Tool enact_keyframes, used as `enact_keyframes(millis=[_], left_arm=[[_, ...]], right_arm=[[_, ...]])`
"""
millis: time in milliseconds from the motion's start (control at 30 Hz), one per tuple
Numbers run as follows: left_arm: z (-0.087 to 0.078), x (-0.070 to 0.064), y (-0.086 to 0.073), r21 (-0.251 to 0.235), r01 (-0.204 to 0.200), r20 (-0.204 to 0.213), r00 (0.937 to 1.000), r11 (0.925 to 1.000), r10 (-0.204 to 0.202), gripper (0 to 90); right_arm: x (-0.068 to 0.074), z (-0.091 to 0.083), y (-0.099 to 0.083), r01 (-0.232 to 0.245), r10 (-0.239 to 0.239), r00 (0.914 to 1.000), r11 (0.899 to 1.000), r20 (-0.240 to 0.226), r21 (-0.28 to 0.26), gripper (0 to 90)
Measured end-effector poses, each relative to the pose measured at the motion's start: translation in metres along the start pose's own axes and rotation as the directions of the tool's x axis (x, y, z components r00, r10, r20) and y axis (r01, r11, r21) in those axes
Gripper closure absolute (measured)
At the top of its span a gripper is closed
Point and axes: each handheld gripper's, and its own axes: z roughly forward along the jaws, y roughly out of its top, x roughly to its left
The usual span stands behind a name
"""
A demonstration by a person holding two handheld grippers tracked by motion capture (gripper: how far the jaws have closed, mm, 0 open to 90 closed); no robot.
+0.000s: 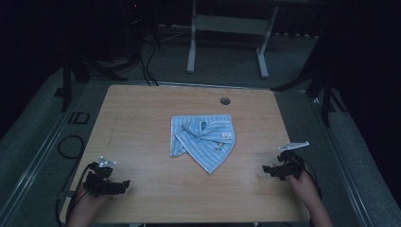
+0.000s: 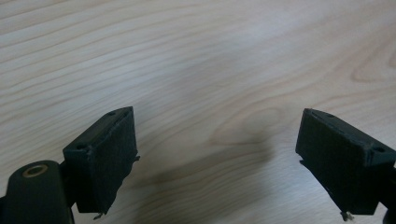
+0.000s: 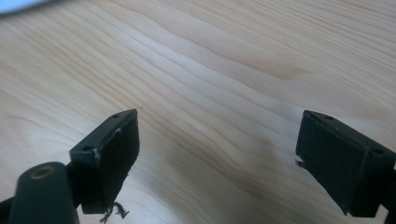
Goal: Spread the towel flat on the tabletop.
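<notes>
On the wooden table (image 1: 142, 123) a crumpled blue striped towel (image 1: 204, 140) lies at the middle, well apart from the left gripper (image 1: 124, 184) and the right gripper (image 1: 267, 170), both with jaws wide and holding nothing.

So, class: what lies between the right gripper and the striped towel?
Nothing: the high view shows bare wooden table between the right gripper and the crumpled blue striped towel.
</notes>
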Motion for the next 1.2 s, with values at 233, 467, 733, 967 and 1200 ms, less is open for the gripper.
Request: enact_keyframes(millis=[233,467,733,967,1200], left_arm=[[0.008,-0.024,0.024,0.05,-0.093,0.048,0.9947,0.9944,0.091,14.1],[0.017,-0.061,0.052,0.055,-0.198,0.133,0.9729,0.9786,0.19,14.2],[0.026,-0.11,0.09,0.055,-0.338,0.219,0.9222,0.9396,0.319,14.2],[0.035,-0.137,0.116,0.039,-0.391,0.262,0.8921,0.9194,0.368,14.6],[0.049,-0.166,0.135,-0.029,-0.449,0.353,0.8312,0.8932,0.429,16.3]], right_arm=[[0.005,0.007,0.017,0.094,-0.093,0.9955,0.988,-0.018,0.121,14.2],[0.004,0.01,0.018,0.094,-0.095,0.9954,0.99,0.005,0.102,13.9],[0.005,0.016,0.017,0.091,-0.091,0.9958,0.989,-0.005,0.114,13.9],[0.006,0.017,0.014,0.084,-0.082,0.9964,0.991,-0.021,0.106,14.0],[0.007,0.02,0.01,0.085,-0.082,0.996,0.991,-0.036,0.107,13.9]])
